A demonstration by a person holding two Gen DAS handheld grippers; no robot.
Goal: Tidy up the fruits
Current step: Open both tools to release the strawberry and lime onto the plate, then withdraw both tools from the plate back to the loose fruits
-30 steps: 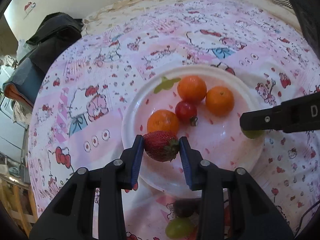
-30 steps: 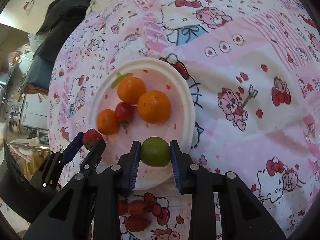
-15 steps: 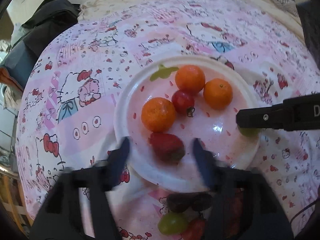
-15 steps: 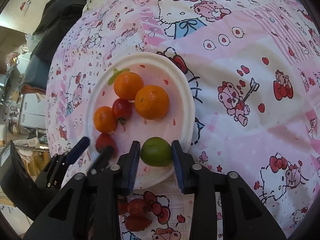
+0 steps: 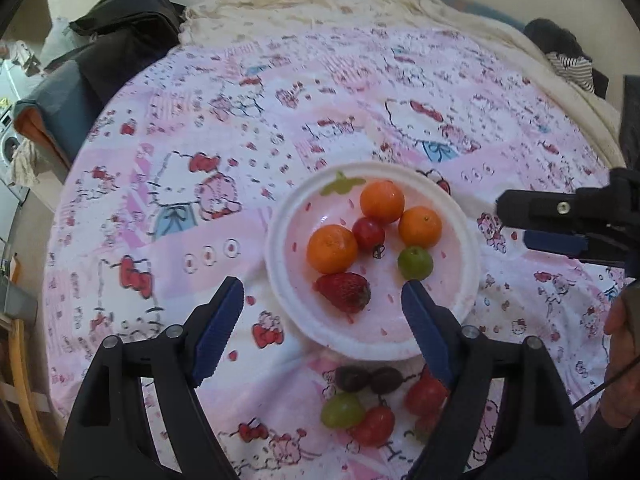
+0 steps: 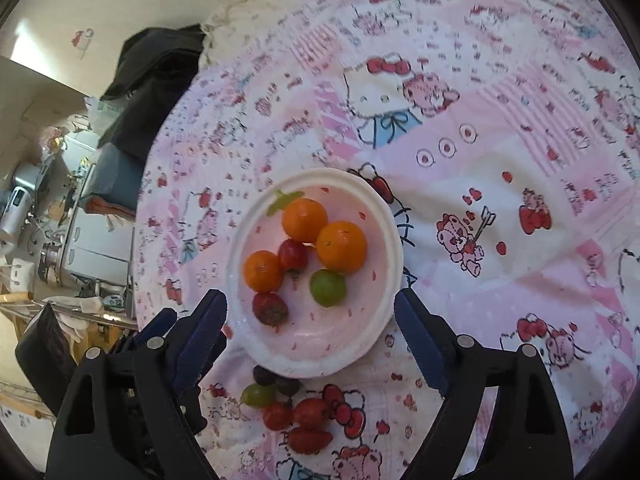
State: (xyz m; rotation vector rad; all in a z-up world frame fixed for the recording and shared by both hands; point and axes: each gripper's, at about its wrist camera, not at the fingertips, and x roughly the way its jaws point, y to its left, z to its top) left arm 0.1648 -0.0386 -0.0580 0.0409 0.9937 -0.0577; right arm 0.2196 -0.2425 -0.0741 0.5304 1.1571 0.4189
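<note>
A white plate (image 5: 468,280) on the pink cartoon-print bedspread holds three oranges, a small red fruit (image 5: 369,233), a strawberry (image 5: 342,292) and a green fruit (image 5: 415,262). My left gripper (image 5: 322,286) hovers above the plate's near side. Its jaws are opening wide, and the strawberry lies free below them, untouched. My right gripper (image 6: 310,295) hangs over the same plate (image 6: 394,248), its jaws also opening. The green fruit (image 6: 328,288) rests loose on the plate beyond them. In the left wrist view the right gripper (image 5: 514,220) reaches in from the right.
Loose fruit lies just in front of the plate: a green grape (image 5: 342,410), dark grapes (image 5: 352,378) and red strawberries (image 6: 310,412). Dark clothing (image 5: 120,32) is piled at the bed's far left. A hand (image 5: 620,360) shows at the right edge. Household clutter (image 6: 48,240) stands beyond the left bed edge.
Both grippers let go: the strawberry and the green fruit now lie on the plate. Both sets of jaws spread wide and drew up and back from the plate.
</note>
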